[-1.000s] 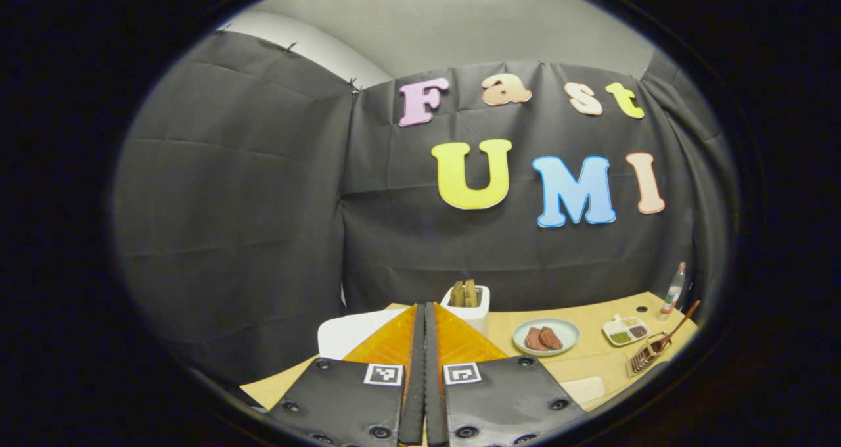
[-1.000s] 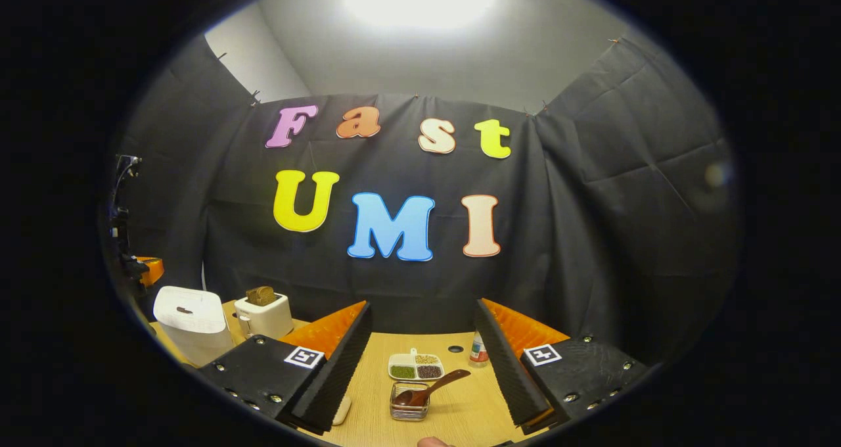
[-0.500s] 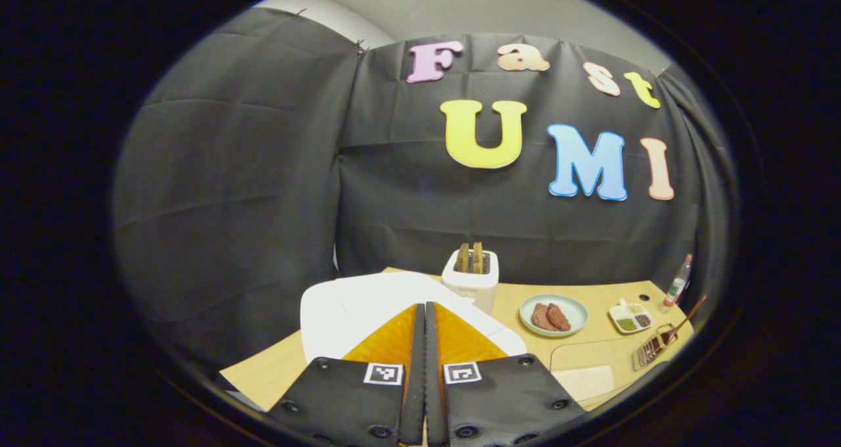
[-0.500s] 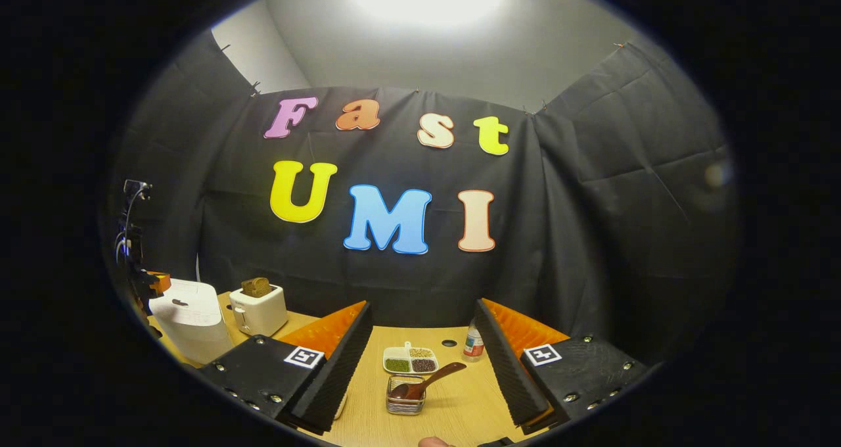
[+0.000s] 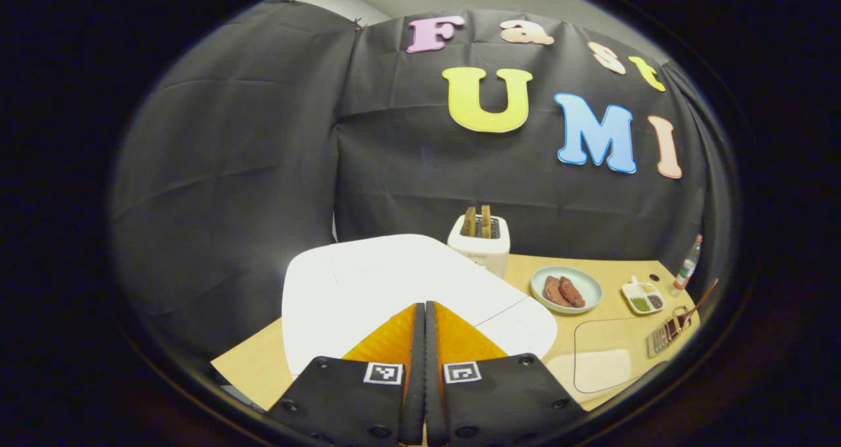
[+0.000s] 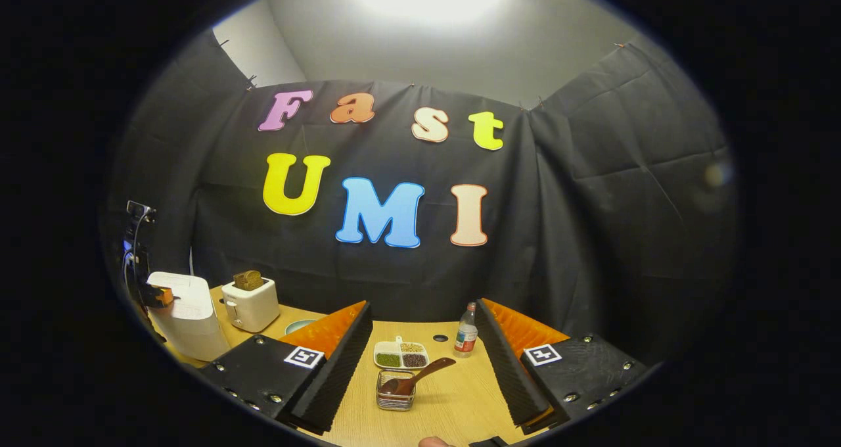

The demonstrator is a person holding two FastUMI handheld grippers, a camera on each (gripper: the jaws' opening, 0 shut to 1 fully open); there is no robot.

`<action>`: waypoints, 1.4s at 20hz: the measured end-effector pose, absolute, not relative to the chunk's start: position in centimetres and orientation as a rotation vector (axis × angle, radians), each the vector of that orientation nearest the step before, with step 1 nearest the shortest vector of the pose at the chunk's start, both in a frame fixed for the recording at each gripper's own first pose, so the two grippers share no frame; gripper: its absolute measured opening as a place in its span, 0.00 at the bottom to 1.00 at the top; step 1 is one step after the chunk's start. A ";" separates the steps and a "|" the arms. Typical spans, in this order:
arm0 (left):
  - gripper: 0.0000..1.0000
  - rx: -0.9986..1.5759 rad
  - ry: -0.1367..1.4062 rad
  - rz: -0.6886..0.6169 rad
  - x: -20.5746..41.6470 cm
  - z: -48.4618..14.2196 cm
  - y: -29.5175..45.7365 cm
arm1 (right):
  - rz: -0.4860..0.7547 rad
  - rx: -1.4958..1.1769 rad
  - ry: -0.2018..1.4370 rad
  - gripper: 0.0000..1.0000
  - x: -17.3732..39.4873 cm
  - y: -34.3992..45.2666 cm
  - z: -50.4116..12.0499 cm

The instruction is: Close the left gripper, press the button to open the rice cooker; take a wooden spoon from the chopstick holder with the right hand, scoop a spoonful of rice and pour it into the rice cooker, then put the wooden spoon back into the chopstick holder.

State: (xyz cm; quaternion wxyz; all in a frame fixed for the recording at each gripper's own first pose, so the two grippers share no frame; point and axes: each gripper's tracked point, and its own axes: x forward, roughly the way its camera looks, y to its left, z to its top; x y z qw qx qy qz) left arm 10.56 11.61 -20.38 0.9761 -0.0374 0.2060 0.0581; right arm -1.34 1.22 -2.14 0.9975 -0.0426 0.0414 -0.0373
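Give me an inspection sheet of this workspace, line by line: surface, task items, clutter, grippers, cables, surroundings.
Surface: wooden table, tidy.
Job's things: white rice cooker, lid down; wooden spoon leaning in the wire chopstick holder; divided grain tray behind it.
Clutter: toaster with bread; plate with brown food; small bottle; clear mat.
Grippers: left gripper shut, over the cooker lid; right gripper open, facing the spoon.
Cables: wires on the left gripper's rig.
Surroundings: black cloth booth wall, ceiling light.
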 end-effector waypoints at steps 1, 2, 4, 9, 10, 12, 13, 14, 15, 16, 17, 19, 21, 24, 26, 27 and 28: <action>0.09 -0.064 0.404 0.118 10.8 -20.3 11.5 | -0.073 -0.090 0.083 0.95 -1.3 1.2 -2.1; 0.09 -0.051 0.404 0.118 10.6 -20.4 11.5 | -0.070 -0.095 0.082 0.95 -1.3 1.2 -2.1; 0.09 -0.048 0.399 0.126 10.6 -20.3 11.6 | -0.064 -0.097 0.083 0.95 -1.3 1.3 -2.2; 0.09 -0.136 0.421 0.135 10.6 -21.2 11.5 | -0.044 -0.077 0.083 0.95 -1.0 1.9 -2.4; 0.09 -0.136 0.425 0.128 10.5 -21.2 11.5 | -0.038 -0.073 0.082 0.95 -1.1 2.0 -2.5; 0.09 -0.112 0.432 0.120 10.7 -20.9 11.5 | -0.027 -0.059 0.071 0.95 -1.0 2.1 -2.4; 0.08 -0.088 0.436 0.122 10.8 -20.6 11.4 | -0.021 -0.054 0.066 0.95 -0.9 2.2 -2.2; 0.08 -0.067 0.441 0.125 11.0 -20.5 11.4 | -0.017 -0.055 0.059 0.95 -0.9 2.0 -2.1; 0.08 -0.055 0.451 0.130 11.0 -20.4 11.3 | -0.016 -0.058 0.050 0.95 -0.9 1.7 -1.8; 0.08 -0.057 0.456 0.134 10.9 -20.3 11.5 | -0.016 -0.060 0.043 0.95 -0.8 1.4 -1.6; 0.06 -0.074 0.458 0.137 10.8 -20.0 11.4 | -0.014 -0.059 0.041 0.95 -0.7 1.2 -1.5; 0.08 -0.099 0.455 0.146 10.8 -19.8 11.4 | -0.015 -0.049 0.042 0.95 -0.7 0.7 -1.6; 0.08 -0.092 0.460 0.163 10.8 -19.6 12.0 | -0.012 -0.033 0.047 0.95 -0.3 0.5 -1.8; 0.08 -0.143 0.510 0.163 11.1 -21.0 12.3 | -0.007 -0.025 0.049 0.95 -0.1 0.3 -1.9; 0.08 -0.164 0.495 0.159 11.3 -20.9 12.5 | -0.008 -0.026 0.052 0.95 -0.1 0.2 -2.1; 0.08 -0.150 0.499 0.156 11.1 -21.3 12.4 | -0.008 -0.026 0.055 0.95 -0.1 0.2 -2.4; 0.09 -0.135 0.490 0.155 11.1 -21.5 12.2 | -0.007 -0.027 0.062 0.95 -0.1 0.2 -2.7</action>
